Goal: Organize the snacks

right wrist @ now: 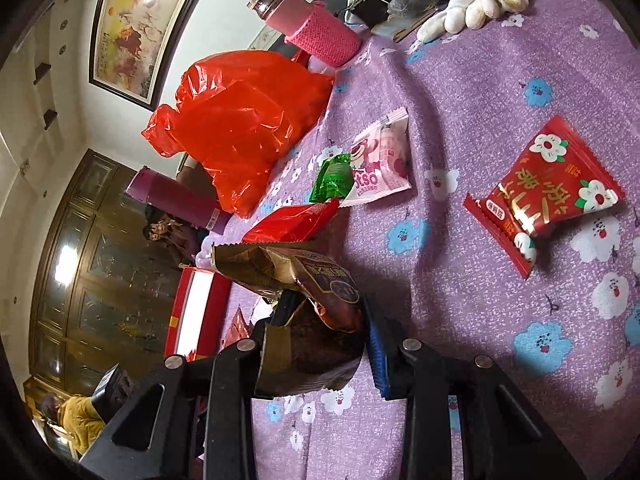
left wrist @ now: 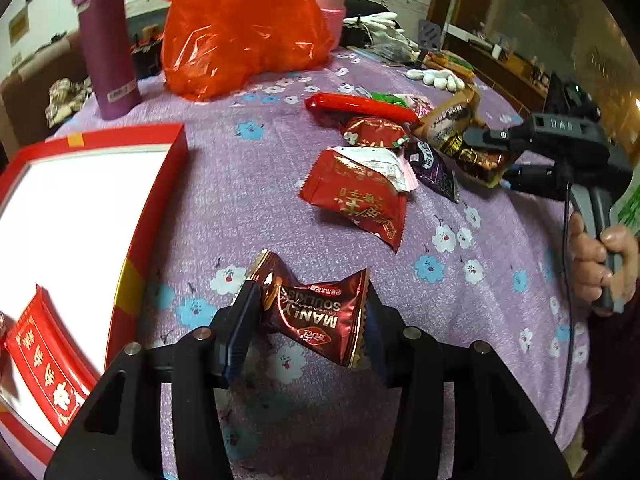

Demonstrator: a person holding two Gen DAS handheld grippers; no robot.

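Observation:
My left gripper [left wrist: 308, 300] is shut on a dark red chocolate packet [left wrist: 316, 314] and holds it above the purple flowered cloth, right of the red box [left wrist: 160, 184] with a white inside. My right gripper [right wrist: 324, 312] is shut on a brown and gold snack bag [right wrist: 304, 280]; it shows in the left wrist view [left wrist: 492, 148] at the snack pile. Loose snacks lie on the cloth: a red packet [left wrist: 356, 192], a long red packet [left wrist: 360, 106], a small red one [left wrist: 372, 132], a purple one [left wrist: 434, 168]. The right wrist view shows a red flowered packet [right wrist: 548, 192], a pink packet [right wrist: 384, 160] and a green one [right wrist: 332, 180].
An orange-red plastic bag [left wrist: 240, 28] lies at the back of the table. A purple flask [left wrist: 106, 40] stands at the back left and a pink flask [left wrist: 330, 4] behind the bag. White gloves [left wrist: 436, 77] lie at the back right. A red packet [left wrist: 40, 364] lies in the box.

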